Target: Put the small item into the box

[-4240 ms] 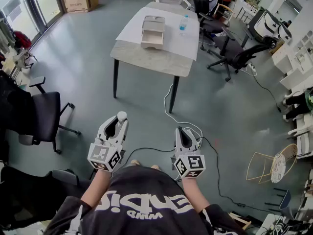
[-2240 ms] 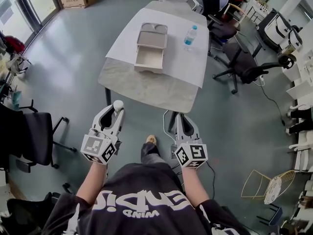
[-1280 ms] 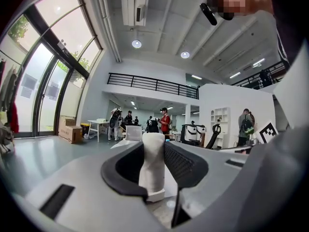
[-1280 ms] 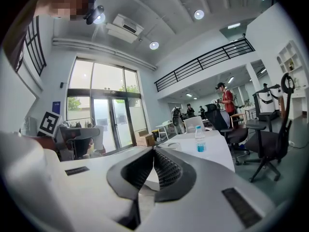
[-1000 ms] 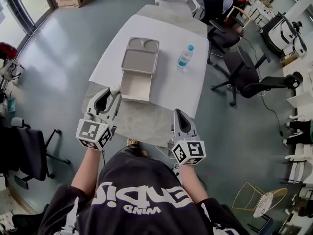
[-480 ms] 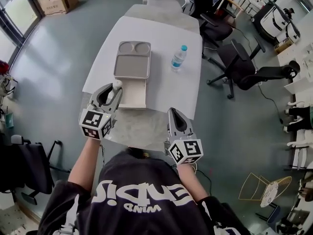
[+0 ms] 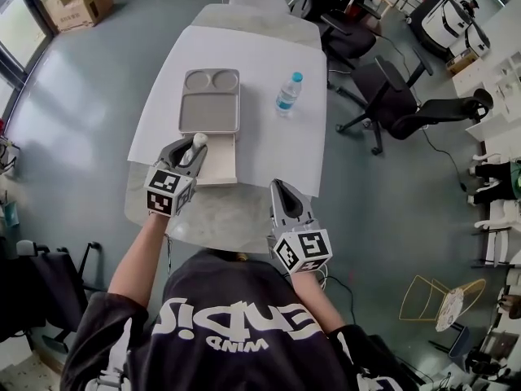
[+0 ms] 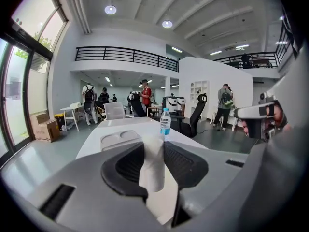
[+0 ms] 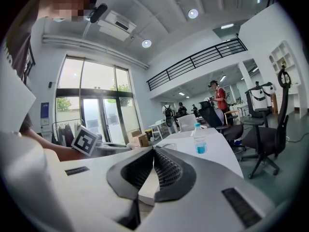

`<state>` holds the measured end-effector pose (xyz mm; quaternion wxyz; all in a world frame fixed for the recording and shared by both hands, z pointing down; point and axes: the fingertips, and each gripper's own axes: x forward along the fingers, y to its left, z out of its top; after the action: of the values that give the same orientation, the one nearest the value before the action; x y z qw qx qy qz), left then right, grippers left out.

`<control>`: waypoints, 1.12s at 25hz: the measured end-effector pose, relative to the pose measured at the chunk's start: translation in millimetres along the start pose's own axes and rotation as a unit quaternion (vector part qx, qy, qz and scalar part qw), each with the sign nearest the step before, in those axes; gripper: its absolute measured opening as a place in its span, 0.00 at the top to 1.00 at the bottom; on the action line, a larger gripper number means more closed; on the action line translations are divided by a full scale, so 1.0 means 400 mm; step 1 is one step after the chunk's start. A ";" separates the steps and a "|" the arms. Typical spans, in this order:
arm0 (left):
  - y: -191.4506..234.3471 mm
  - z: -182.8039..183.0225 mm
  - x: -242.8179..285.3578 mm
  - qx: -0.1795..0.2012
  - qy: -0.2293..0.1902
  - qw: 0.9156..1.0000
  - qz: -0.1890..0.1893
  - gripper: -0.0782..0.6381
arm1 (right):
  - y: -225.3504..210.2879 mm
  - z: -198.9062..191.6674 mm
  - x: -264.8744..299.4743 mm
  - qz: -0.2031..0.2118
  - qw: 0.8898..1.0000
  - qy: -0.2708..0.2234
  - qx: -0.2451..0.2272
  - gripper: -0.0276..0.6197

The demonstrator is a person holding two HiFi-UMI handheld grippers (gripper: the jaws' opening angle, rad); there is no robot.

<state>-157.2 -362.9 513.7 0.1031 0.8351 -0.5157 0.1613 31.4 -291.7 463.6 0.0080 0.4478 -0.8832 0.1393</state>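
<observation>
Has closed right up to the bench [image 7: 273,149], which lay well ahead across bare floor a few seconds ago and now lies directly below at its near edge. Has carried the left claw [image 7: 195,142] forward and down to the open box [image 7: 221,165], after hanging short of it at the bench edge a second back. Pinches the small item [image 7: 199,138], a stubby white cylinder, upright between pads wedged wide by it. Means, most likely, a carry nearly done: only needs lowering into the box and letting go. Cannot tell from above whether already over the inside or just outside the left wall. Keeps the right claw [image 7: 282,192] pressed together on nothing, to the right of the left claw and nearer the body, hardly shifted. Passes office chairs [image 7: 391,96] well off to the right of the right claw, and another at the bench's far end, all out of the path. Faces a grey tray [image 7: 210,104] straight ahead of the left claw, set against the box's far side; should not overshoot onto it. Leaves a water bottle [image 7: 286,94] upright ahead and to the right of the left claw, well clear of the box. Meets nothing between item and box.
</observation>
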 end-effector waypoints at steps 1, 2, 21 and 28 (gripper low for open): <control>0.000 -0.010 0.014 0.002 0.008 1.000 -0.004 0.70 | -0.001 -0.001 0.002 -0.001 1.000 0.002 0.000 0.92; 0.001 -0.023 0.029 0.004 0.018 1.000 -0.007 0.70 | -0.002 -0.004 0.004 -0.002 1.000 0.004 0.001 0.92; 0.010 -0.286 0.258 0.038 0.206 0.977 -0.051 0.70 | -0.076 -0.049 0.041 -0.038 0.999 0.029 0.014 0.92; -0.012 -0.338 0.291 0.055 0.254 0.963 -0.077 0.70 | -0.099 -0.056 0.054 -0.048 0.998 0.034 0.022 0.92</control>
<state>-126.7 -411.2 682.8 0.1964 0.8085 -0.3970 0.3875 47.5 -325.4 497.8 0.0347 0.4844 -0.8569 0.1730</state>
